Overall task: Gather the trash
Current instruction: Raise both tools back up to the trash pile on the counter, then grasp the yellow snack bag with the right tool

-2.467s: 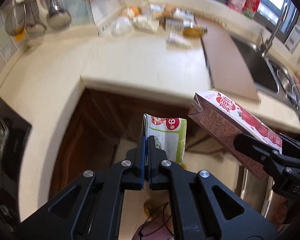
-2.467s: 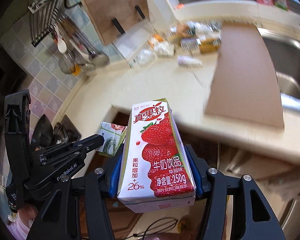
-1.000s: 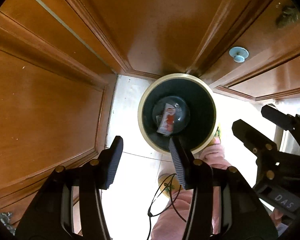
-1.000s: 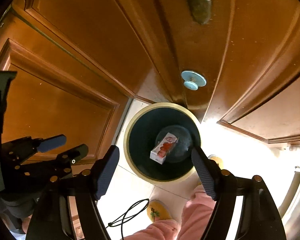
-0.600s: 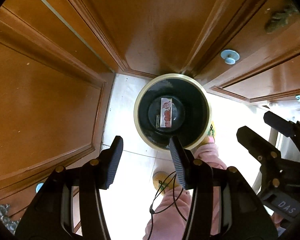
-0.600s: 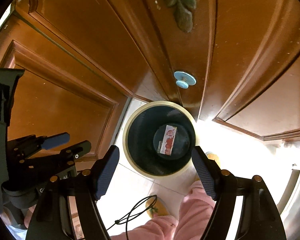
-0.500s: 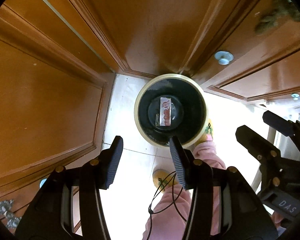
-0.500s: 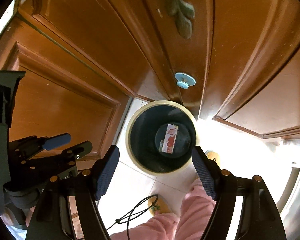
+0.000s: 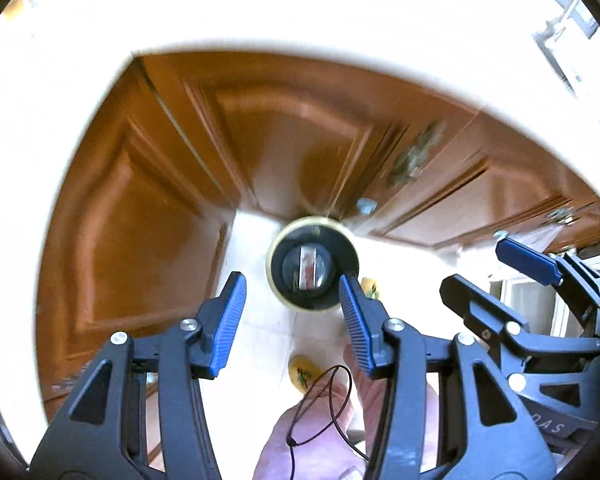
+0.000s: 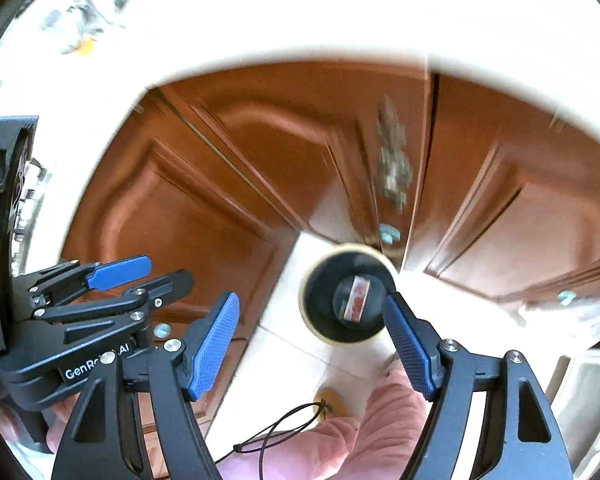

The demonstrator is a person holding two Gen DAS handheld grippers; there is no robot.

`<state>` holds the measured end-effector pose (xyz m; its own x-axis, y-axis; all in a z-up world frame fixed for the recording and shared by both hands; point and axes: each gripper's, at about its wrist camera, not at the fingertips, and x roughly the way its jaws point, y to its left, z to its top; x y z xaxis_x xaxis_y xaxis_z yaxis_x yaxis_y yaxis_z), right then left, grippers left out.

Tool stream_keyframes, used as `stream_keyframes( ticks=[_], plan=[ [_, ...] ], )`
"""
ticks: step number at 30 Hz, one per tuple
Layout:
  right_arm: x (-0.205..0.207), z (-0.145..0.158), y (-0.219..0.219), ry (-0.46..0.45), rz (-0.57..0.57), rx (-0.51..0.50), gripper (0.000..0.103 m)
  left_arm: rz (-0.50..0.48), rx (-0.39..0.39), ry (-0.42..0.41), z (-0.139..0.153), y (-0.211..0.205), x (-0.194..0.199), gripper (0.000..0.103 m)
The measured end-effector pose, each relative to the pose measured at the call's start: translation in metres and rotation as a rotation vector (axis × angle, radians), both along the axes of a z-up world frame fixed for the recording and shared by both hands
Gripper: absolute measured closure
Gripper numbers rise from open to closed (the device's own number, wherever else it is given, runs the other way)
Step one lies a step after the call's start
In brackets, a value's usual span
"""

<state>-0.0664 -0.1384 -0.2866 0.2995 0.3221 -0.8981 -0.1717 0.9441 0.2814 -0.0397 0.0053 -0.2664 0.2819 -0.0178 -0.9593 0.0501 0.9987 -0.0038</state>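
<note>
A round trash bin [image 9: 275, 280] with a cream rim and dark inside stands on the pale floor in front of brown cabinet doors. A red and white drink carton [image 9: 309, 266] lies at its bottom; it also shows in the right wrist view [image 10: 357, 295] inside the bin [image 10: 320, 300]. My left gripper [image 9: 292, 310] is open and empty, high above the bin. My right gripper [image 10: 312, 334] is open and empty too, also high above it. Each gripper shows in the other's view, the right [image 9: 500, 268] and the left [image 10: 152, 272].
Brown cabinet doors [image 9: 284, 136] with round pale knobs [image 10: 389, 234] stand behind the bin. The cream countertop edge [image 9: 300, 20] arcs across the top. The person's pink-clad legs [image 10: 364, 432] and yellow slippers [image 9: 304, 372] are on the floor below, with a thin black cord [image 9: 320, 404].
Both grippers, which held cartons 2.5 s ago, opened over the bin and the cartons dropped in. Both have since risen away, so the bin looks smaller and the countertop has come into view.
</note>
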Motion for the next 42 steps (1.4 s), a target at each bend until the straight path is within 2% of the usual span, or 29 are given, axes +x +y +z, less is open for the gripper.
stream_keyframes(
  ticks=[5, 10, 14, 19, 21, 24, 30, 36, 39, 42],
  plan=[
    [-0.009, 0.086, -0.009, -0.114, -0.006, 0.003, 0.027, -0.012, -0.011, -0.128, 0.093, 0.003, -0.006, 0.058],
    [-0.012, 0.163, -0.018, -0.206, -0.021, -0.016, 0.027, 0.000, -0.029, -0.225, 0.161, 0.007, -0.009, 0.058],
    [-0.012, 0.217, -0.022, -0.269, -0.024, -0.045, 0.027, 0.017, -0.031, -0.294, 0.204, 0.011, -0.008, 0.057],
    [0.000, 0.277, -0.027, -0.331, -0.013, -0.054, 0.027, 0.034, -0.038, -0.337, 0.242, 0.013, 0.010, 0.056],
    [0.012, 0.288, -0.031, -0.348, -0.012, -0.053, 0.027, 0.039, -0.045, -0.347, 0.254, 0.011, 0.019, 0.056],
    [0.039, 0.300, -0.040, -0.361, -0.005, -0.043, 0.027, 0.049, -0.051, -0.364, 0.259, 0.002, 0.041, 0.056],
    [0.114, 0.288, -0.063, -0.343, 0.019, -0.057, 0.026, 0.088, -0.095, -0.340, 0.249, -0.014, 0.102, 0.056],
    [0.203, 0.264, -0.091, -0.303, 0.058, -0.084, 0.026, 0.133, -0.136, -0.259, 0.210, -0.029, 0.178, 0.056],
    [0.251, 0.243, -0.106, -0.274, 0.077, -0.086, 0.026, 0.155, -0.148, -0.211, 0.187, -0.039, 0.218, 0.056],
    [0.298, 0.222, -0.119, -0.251, 0.097, -0.069, 0.017, 0.163, -0.146, -0.170, 0.167, -0.049, 0.253, 0.056]
  ],
)
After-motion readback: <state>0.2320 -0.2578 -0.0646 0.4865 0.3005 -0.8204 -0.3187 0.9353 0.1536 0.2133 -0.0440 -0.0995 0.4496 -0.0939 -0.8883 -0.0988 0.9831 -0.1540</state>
